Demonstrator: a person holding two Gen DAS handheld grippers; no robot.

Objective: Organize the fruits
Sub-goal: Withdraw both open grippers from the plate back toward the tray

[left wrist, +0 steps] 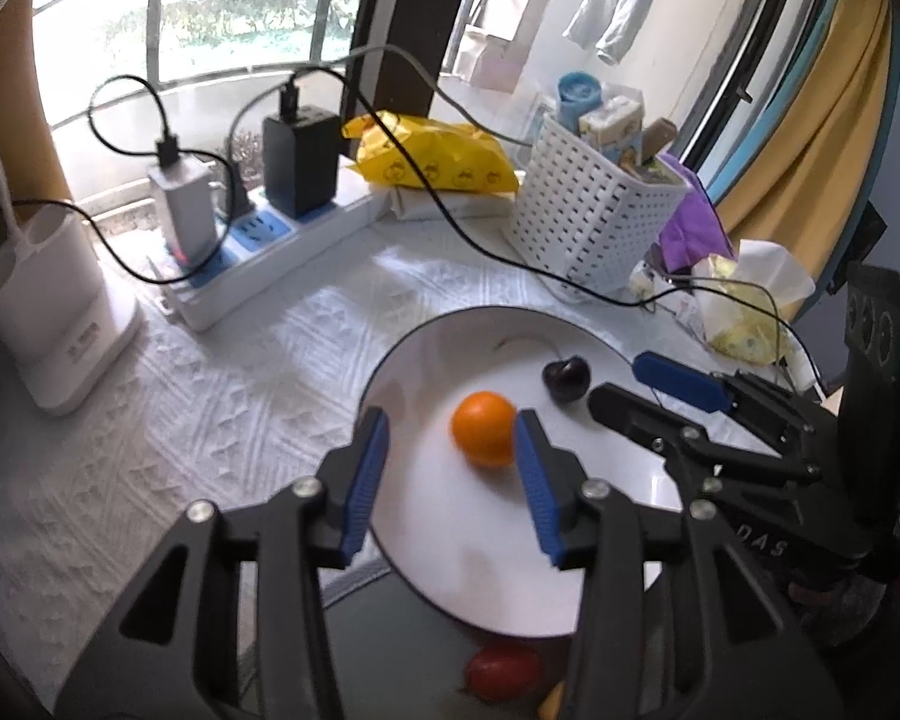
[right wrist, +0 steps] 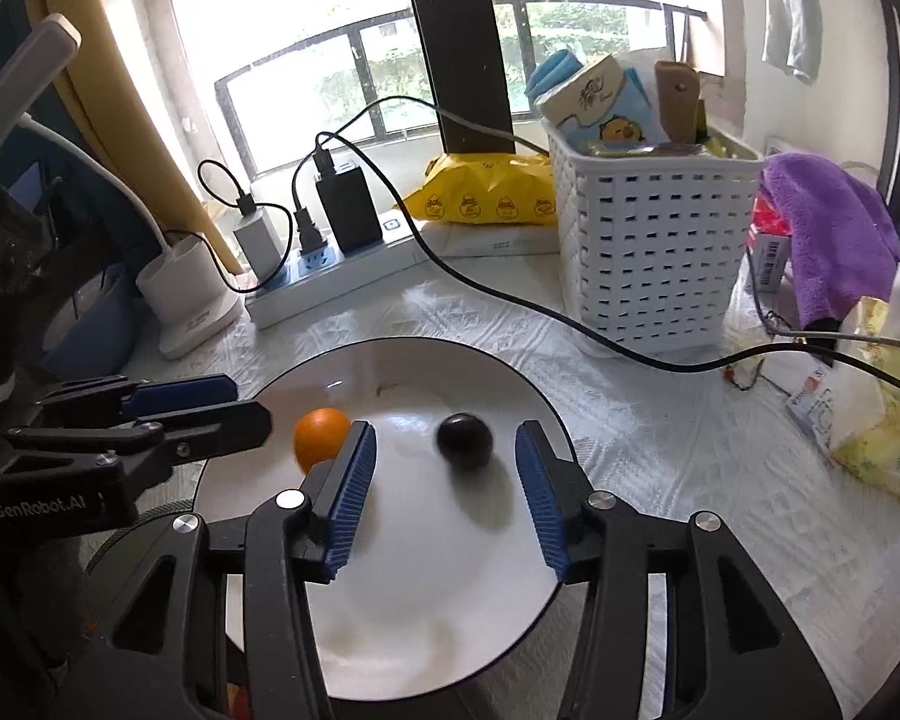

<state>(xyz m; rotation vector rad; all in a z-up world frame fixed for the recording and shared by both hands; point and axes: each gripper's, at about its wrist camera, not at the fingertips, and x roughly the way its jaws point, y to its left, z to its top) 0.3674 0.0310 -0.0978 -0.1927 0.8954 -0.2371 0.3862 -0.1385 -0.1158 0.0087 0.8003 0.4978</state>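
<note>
Plate (right wrist: 426,648) sitting on white cloth (left wrist: 150,450), holding orange (left wrist: 484,427) and cherry (right wrist: 464,440), fruits apart.
Your left gripper (left wrist: 450,468) hovering wide open, empty; orange just beside its right pad.
Your right gripper (right wrist: 444,480) wide open, empty; cherry lying between fingers, untouched.
Basket (right wrist: 648,252) standing beyond plate, packed with boxes.
Red fruit (left wrist: 501,669) lying off plate's near rim.

1 orange (left wrist: 483,427), 1 cherry (left wrist: 565,379), 1 plate (left wrist: 426,360), 1 basket (left wrist: 588,222), 2 chargers (left wrist: 186,210).

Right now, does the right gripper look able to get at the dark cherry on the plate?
Probably yes. The right gripper is open, and the cherry lies on the white plate just ahead, between its fingers, with nothing across the path. The orange sits apart, to the left.
</note>
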